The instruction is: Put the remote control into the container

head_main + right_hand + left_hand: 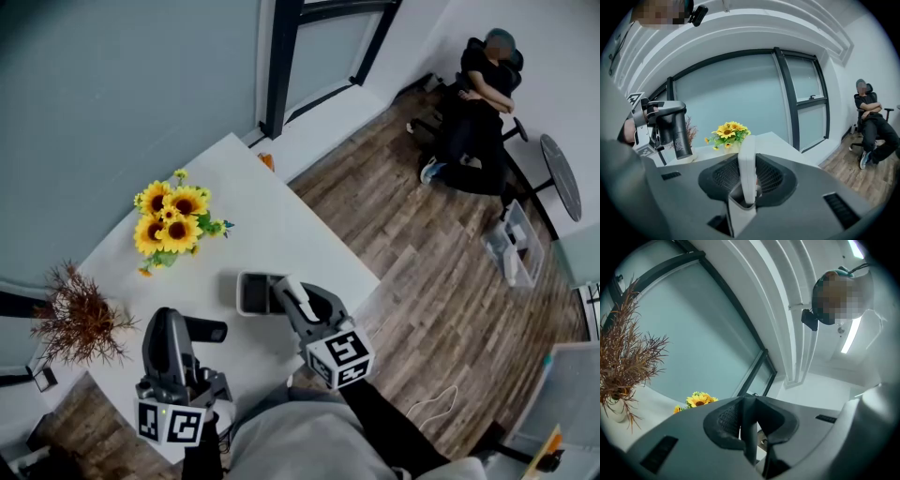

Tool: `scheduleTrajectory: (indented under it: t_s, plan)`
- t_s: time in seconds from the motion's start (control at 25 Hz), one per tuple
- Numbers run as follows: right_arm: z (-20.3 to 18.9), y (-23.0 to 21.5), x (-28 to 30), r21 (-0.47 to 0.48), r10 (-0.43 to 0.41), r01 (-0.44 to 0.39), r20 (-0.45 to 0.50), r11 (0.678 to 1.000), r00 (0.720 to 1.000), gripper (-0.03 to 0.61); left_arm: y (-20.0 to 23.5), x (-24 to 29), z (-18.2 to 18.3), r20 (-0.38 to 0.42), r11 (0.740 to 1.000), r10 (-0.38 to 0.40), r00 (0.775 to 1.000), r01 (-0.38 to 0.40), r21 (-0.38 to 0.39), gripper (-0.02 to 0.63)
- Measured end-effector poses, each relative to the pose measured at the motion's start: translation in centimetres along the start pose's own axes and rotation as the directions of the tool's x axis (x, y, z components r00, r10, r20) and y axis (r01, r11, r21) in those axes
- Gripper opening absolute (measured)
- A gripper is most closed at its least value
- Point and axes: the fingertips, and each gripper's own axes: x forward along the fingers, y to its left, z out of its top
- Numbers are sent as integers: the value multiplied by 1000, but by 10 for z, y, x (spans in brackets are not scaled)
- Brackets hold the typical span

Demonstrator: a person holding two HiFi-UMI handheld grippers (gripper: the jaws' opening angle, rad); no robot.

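By container (246, 279), right gripper (748, 180) clasping remote control (746, 150)

Quick tally, and it starts near us: two hand-held grippers, the left hand-held gripper (217, 331) and the right hand-held gripper (298, 304). One remote control (747, 159), white, and that's the only one. One container (240, 292), just the one box. One white surface (272, 220) carries them. On its far left is one bunch of sunflowers (172, 221), the blooms too crowded to count, and at the near left one dried plant (80, 320). Out on the floor to the right: one clear storage bin (514, 246). Far right there's one round dark table (561, 176) and one seated person (473, 117).
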Motion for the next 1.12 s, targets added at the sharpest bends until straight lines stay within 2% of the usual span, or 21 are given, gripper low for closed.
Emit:
scheduleTrajectory:
  t_s: [1.12]
  plan:
    - [4, -4, 0, 10, 13, -13, -2, 1000, 1000, 94, -1, 0, 0, 4, 1000, -9, 1000, 9, -3, 70]
